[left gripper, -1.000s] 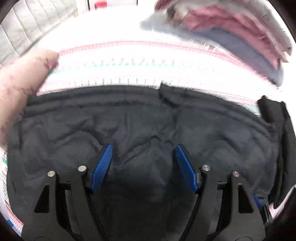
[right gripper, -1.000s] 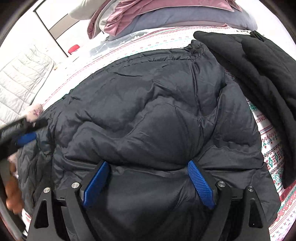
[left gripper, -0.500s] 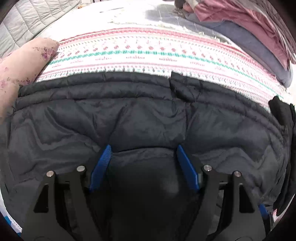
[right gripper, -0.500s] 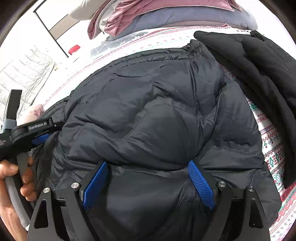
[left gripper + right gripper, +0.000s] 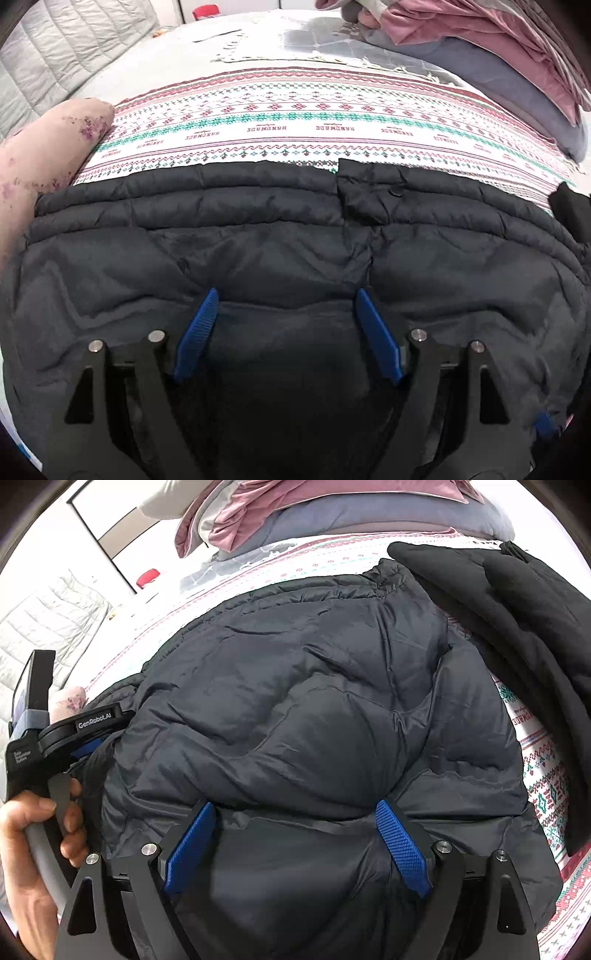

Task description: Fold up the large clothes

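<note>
Jacket [image 5: 314, 686], dark quilted puffy nylon, bulges between both grippers' spread fingers [image 5: 199, 332], the left pair opening.

Right gripper [image 5: 291, 808] fingers spread wide, pressing into dark puffy jacket [image 5: 314, 686].

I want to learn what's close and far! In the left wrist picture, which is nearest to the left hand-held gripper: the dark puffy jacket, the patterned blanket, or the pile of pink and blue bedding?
1. Dark puffy jacket, right under the left hand-held gripper.
2. Patterned blanket, just beyond the jacket's far edge.
3. Pink and blue bedding pile, far off at the upper right.
</note>
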Motion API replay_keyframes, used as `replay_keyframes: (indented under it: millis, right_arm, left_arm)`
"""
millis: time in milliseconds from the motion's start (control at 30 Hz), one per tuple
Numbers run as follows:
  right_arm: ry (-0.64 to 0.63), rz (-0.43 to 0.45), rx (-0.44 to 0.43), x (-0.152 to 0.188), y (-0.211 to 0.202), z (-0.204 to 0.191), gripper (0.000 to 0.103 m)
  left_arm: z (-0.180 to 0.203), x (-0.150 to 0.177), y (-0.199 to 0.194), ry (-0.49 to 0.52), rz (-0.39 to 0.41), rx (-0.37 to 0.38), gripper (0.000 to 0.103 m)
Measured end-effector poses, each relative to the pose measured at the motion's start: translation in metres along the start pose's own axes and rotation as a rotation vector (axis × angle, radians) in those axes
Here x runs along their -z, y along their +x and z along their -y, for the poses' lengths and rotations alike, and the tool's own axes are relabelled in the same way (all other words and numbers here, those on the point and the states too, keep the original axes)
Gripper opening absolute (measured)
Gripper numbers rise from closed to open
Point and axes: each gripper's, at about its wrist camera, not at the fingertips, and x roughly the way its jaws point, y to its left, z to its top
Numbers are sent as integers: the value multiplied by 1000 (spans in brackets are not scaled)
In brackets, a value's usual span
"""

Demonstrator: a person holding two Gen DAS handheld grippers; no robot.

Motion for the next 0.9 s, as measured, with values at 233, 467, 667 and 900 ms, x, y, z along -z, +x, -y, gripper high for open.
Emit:
replay_keyframes:
  millis: [233, 467, 667, 900]
  right_arm:
    - [10, -1, -6, -1, 1, 2, 91]
    - [-5, 8, 30, 4, 2, -7, 91]
    - [-25, 17, 41, 10, 4, -13, 92]
    - [140, 124, -96, 5, -34, 22, 92]
  left_arm:
    - [-38, 50, -71, -22, 78, 86, 77]
    - [-31, 136, -93, 100, 69, 166, 77]
    - [-19, 144, -75, 151, 90, 109, 78]
    - [-19, 150, -73, 157, 87, 111, 78]
